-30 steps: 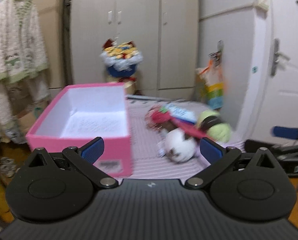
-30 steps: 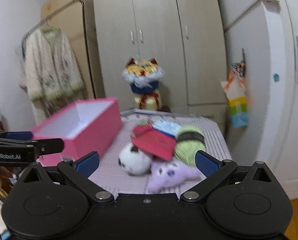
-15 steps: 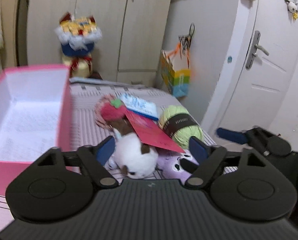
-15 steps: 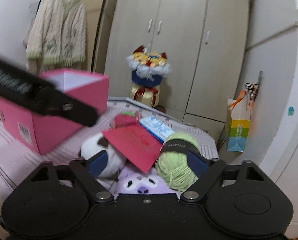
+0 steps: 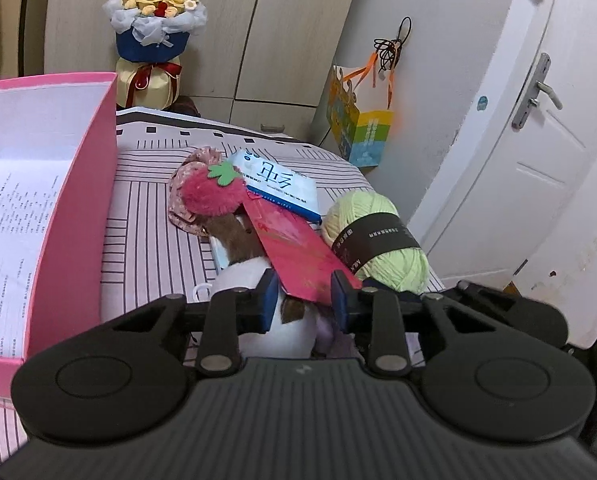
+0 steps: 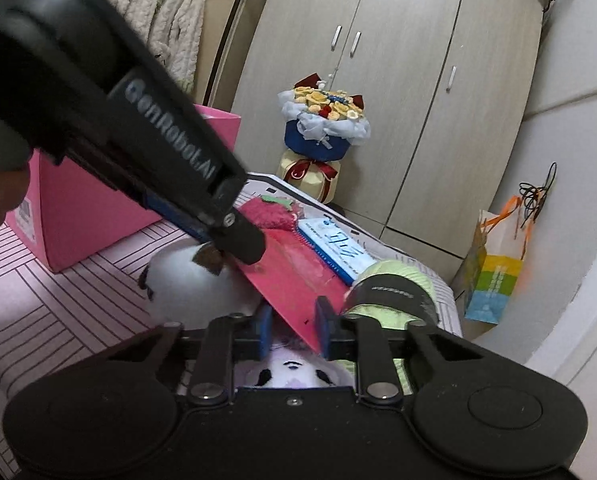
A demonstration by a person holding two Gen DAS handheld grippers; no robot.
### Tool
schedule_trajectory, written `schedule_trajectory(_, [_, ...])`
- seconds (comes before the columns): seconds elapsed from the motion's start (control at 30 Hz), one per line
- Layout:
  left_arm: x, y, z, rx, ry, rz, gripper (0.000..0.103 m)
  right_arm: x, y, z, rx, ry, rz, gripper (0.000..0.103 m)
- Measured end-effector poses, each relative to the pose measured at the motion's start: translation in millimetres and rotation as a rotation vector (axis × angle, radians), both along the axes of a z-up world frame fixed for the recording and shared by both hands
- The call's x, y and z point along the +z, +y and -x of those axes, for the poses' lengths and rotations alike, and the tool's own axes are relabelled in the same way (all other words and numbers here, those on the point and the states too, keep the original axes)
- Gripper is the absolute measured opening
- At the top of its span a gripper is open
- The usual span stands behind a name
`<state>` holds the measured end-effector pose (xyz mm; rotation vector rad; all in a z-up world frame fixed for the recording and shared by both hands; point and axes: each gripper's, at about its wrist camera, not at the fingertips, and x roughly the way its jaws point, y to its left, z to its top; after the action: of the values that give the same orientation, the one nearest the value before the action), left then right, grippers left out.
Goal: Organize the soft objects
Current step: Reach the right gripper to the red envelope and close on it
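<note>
While left tool (image 5: 302,304) and right tool (image 6: 293,330) close round envelope (image 5: 294,252), pink box (image 5: 70,240) holds paper (image 5: 14,208)

Pink box (image 5: 74,216), green yarn (image 5: 394,236), red envelope (image 5: 298,256).

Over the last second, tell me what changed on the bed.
Both grippers came in from a wide view to the toy pile, jaws closing. The left gripper and right gripper each straddle the red envelope; a firm grip isn't clear yet. The white plush, green yarn, blue booklet and pink box stayed put.
</note>
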<state>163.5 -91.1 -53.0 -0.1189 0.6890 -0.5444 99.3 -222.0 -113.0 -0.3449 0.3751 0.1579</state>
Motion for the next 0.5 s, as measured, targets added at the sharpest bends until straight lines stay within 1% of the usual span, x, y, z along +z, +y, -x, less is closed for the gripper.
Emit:
schedule_trajectory(0.1, [-2,0,-2,0.024,0.007,0.008,0.028,-4,2,-2,0.003,-0.016,0.013,0.019])
schedule_trajectory(0.23, [-3,-1,-3,0.059,0.032,0.045,0.028,-6,6,3,0.013,-0.03,0.007,0.014])
schedule_trajectory(0.33, [-3,-3,-5,0.079,0.041,0.065,0.031,-6,10,6,0.019,-0.044,0.014,0.011])
schedule_trajectory(0.4, [-2,-4,-4,0.09,0.019,0.067,0.03,-6,11,7,0.014,-0.049,0.006,0.011])
schedule_trajectory(0.43, [-2,-6,-4,0.096,0.013,0.056,0.029,-6,11,7,0.011,-0.05,-0.002,0.011])
schedule_trajectory(0.47, [-3,-7,-3,0.098,0.006,0.051,0.024,-6,10,7,0.008,-0.049,-0.011,0.011])
schedule_trajectory(0.5, [-3,-8,-2,0.096,-0.005,0.05,0.021,-6,9,6,0.006,-0.047,-0.018,0.011])
